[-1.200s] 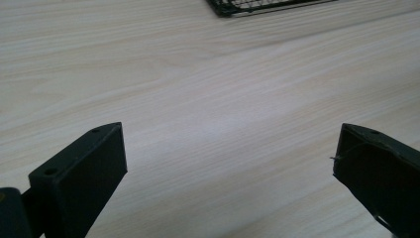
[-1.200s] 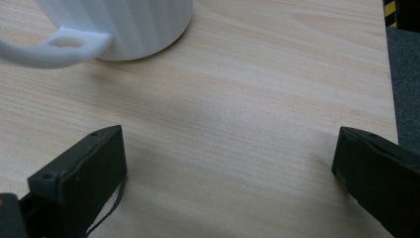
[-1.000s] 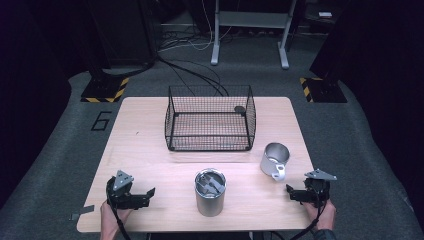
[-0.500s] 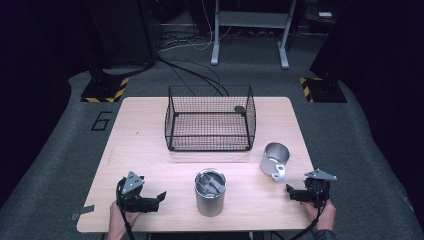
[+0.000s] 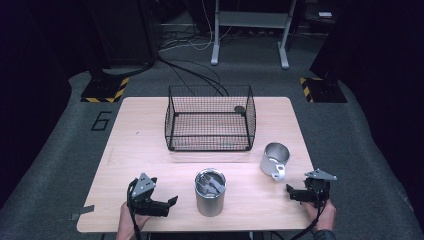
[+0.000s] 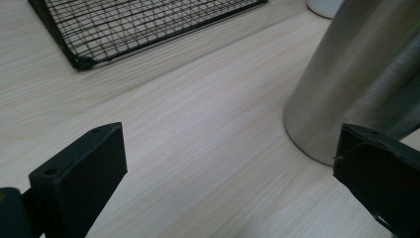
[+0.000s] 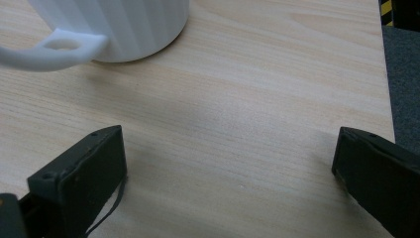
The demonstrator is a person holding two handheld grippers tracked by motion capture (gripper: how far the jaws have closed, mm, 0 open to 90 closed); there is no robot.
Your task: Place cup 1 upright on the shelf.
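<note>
1. Work is only just starting: the black wire basket point(image 5: 210, 123) is sitting at the back of the pale wooden table point(image 5: 135, 150), and nothing big is sitting inside it.
2. The tall shiny steel tumbler point(image 5: 210, 192) is standing near the front edge, just beside the left gripper point(image 5: 167, 202), whose jaws are spread wide and holding nothing.
3. The white ribbed mug point(image 5: 274, 160) is standing near the right gripper point(image 5: 291, 190), also wide open and holding nothing.
4. Something grey is hiding inside the tumbler; I cannot tell what.

Both tools matte black, blocky jaws with small screw holes. Grey three-cornered plate on top of left tool point(image 5: 159, 205) and right tool point(image 5: 296, 194). Black cables trail behind each.
</note>
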